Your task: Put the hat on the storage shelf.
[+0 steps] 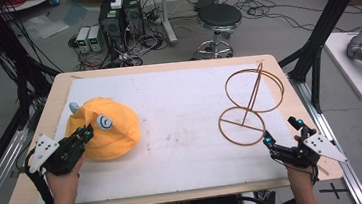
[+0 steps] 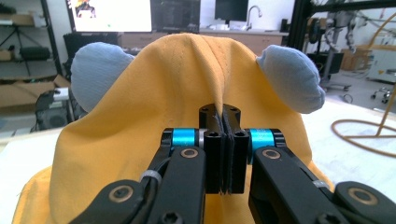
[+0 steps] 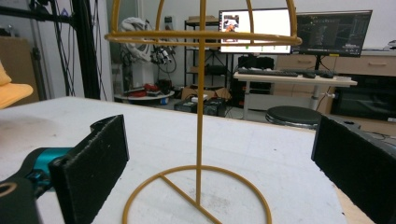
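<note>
Two hand-held grippers are in your hands, one at each near corner of the bench (image 1: 166, 69). Your left hand-held gripper (image 1: 85, 134) has its jaws pressed together on a fold of the yellow cap (image 1: 114, 131), pinching the cloth at the cap's near edge; in the left gripper view that fold rises as a ridge straight up from between the black pads (image 2: 215, 140), and the fabric drapes down to both sides of it. Two pale blue padded ears (image 2: 292, 77) stand out from the cap, one on each side of the ridge, and from above you can see a white round patch (image 1: 104, 122) on the cap's top. The cap sits on the left part of the white mat (image 1: 180, 112) that covers the bench. Your right hand-held gripper (image 1: 280, 132) has its jaws spread wide with nothing between the pads, and it sits just beside the round base of the gold wire hat stand (image 1: 249, 103). In the right gripper view the stand's upright rod (image 3: 201, 107) rises between the two black pads, apart from both, with the base ring flat on the mat and a hoop crossing above. The stand is on the right part of the mat, well apart from the cap.
</note>
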`<act>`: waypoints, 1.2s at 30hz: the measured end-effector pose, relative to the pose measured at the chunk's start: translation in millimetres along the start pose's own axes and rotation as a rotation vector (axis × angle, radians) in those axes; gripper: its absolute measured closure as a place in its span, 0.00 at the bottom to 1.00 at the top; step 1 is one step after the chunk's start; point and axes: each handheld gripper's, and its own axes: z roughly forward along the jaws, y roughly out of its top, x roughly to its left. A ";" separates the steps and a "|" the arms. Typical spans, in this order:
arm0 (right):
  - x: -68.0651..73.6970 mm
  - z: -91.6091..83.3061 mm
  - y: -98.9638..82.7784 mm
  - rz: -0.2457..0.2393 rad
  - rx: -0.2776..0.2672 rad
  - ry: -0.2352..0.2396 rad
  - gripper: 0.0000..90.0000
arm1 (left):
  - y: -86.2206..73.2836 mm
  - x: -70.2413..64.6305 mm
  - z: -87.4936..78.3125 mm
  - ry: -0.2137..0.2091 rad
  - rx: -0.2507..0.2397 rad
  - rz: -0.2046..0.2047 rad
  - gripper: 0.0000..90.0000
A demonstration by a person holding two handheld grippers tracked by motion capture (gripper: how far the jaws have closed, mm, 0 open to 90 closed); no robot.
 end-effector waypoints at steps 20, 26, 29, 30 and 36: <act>6.9 -3.3 2.5 -0.019 -0.002 0.021 0.04 | 82.1 -62.7 36.5 -0.198 -0.156 0.084 0.98; 7.3 -7.9 2.7 -0.028 0.001 0.022 0.04 | 103.7 -78.8 54.2 -0.242 -0.185 0.101 0.98; 6.5 -10.5 2.5 -0.027 -0.002 0.019 0.04 | 114.8 -86.2 63.1 -0.264 -0.201 0.104 0.98; 6.2 -11.7 2.6 -0.027 0.000 0.016 0.04 | 118.9 -88.1 66.1 -0.271 -0.209 0.107 0.98; 6.1 -16.5 1.8 -0.029 0.011 0.013 0.04 | 141.9 -101.9 85.4 -0.311 -0.231 0.106 0.98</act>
